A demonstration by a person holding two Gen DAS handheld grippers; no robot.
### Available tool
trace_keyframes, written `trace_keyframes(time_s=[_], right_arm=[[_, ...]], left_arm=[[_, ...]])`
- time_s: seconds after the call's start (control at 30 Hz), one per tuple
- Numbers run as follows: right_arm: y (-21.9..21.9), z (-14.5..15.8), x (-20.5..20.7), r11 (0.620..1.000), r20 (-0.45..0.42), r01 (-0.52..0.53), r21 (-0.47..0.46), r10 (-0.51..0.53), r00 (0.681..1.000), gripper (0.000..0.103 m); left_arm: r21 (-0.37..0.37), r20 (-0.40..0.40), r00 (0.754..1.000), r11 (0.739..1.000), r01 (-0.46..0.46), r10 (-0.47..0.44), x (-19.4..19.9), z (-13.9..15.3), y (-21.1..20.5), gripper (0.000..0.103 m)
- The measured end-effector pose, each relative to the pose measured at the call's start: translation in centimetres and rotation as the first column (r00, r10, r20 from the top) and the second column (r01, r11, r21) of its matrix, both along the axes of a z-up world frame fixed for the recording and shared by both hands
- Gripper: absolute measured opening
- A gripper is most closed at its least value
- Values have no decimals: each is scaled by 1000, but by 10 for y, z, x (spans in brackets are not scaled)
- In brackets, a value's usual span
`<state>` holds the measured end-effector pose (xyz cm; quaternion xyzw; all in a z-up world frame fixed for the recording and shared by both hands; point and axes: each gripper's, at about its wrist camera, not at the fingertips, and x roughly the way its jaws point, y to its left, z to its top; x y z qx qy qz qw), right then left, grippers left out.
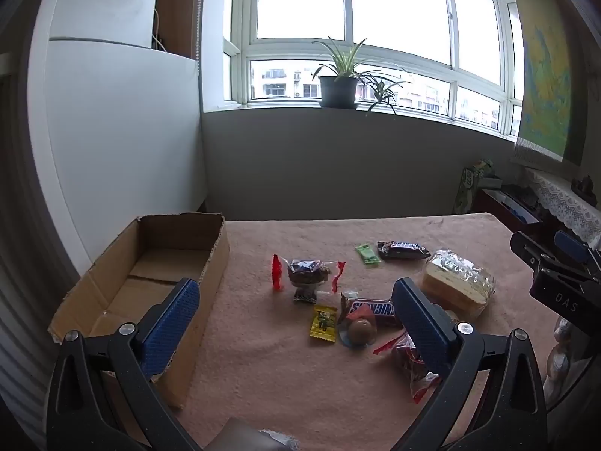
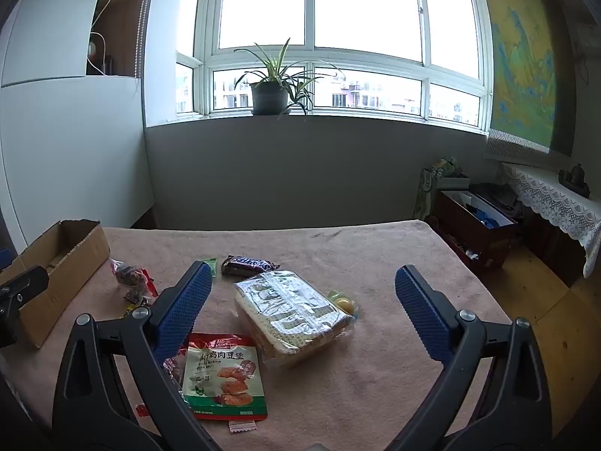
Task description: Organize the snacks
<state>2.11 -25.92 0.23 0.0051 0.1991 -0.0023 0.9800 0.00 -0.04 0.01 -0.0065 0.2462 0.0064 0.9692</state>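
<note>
Both claws hover wide apart, empty: left claw [image 1: 296, 323] beside the cardboard box [image 1: 157, 263], right claw [image 2: 300, 312] over the bread bag [image 2: 293, 312] (only its view shows the chicken-burger packet [image 2: 223, 376]).

A wide window [image 2: 319, 37] with white frames fills the far wall, bright with overcast daylight; apartment blocks show through the lower panes. On its sill stands a potted plant [image 2: 268, 94] in a dark pot (long striped leaves trailing right). Below runs a grey wall [image 2: 281, 173]. To the left, white cabinet panels [image 1: 112, 131] rise beside a wooden shelf [image 1: 174, 11] with cords. On the right hangs a yellow-and-blue landscape painting [image 2: 526, 67], above a lace-covered ledge [image 2: 552, 195]. A dark red open box [image 2: 477, 225] sits on the wooden floor [image 2: 556, 319].
</note>
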Motion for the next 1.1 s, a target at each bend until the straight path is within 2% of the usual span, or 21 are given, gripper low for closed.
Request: trace_keyframes(time_s=[1.1], right_arm=[[0,4,-3,1000,8,-1,-2,1,1000,100]], left_arm=[[-20,8,1000,1000,4,-3,0,2,2,102]])
